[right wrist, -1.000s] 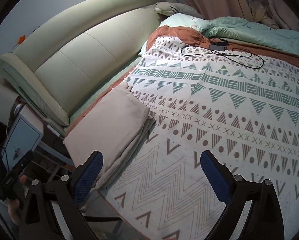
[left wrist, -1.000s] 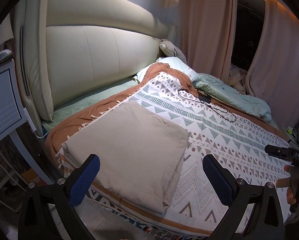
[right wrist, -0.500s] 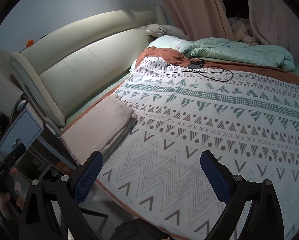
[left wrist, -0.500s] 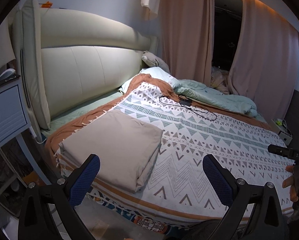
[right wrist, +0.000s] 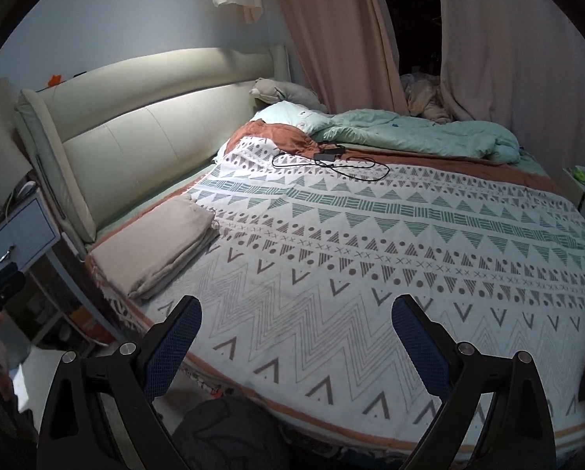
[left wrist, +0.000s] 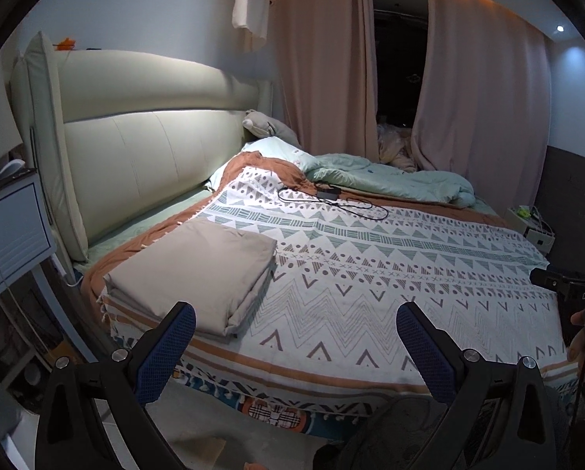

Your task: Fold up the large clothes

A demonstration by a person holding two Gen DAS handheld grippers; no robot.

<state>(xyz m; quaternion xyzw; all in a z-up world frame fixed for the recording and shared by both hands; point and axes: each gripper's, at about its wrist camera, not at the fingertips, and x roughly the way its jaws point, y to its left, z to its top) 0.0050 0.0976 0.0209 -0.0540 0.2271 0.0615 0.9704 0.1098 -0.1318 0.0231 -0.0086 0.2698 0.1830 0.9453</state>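
A beige cloth (left wrist: 198, 270) lies folded into a thick rectangle on the near left corner of the bed; it also shows in the right wrist view (right wrist: 155, 244). It rests on a white patterned blanket (left wrist: 371, 274). My left gripper (left wrist: 296, 329) is open and empty, held back from the bed edge, above the floor. My right gripper (right wrist: 296, 321) is open and empty, also back from the bed edge. Neither touches the cloth. The right gripper's body shows at the right edge of the left wrist view (left wrist: 578, 297).
A padded cream headboard (left wrist: 143, 141) runs along the left. A black charger and cable (left wrist: 331, 199) lie on the blanket farther back. A mint duvet (left wrist: 390, 180) is bunched at the far side. A blue-grey nightstand (left wrist: 6, 231) stands at left. Pink curtains (left wrist: 476, 98) hang behind.
Both grippers have pulled back and up from the bed. The folded cloth now looks smaller and farther away. It has not moved on the bed.
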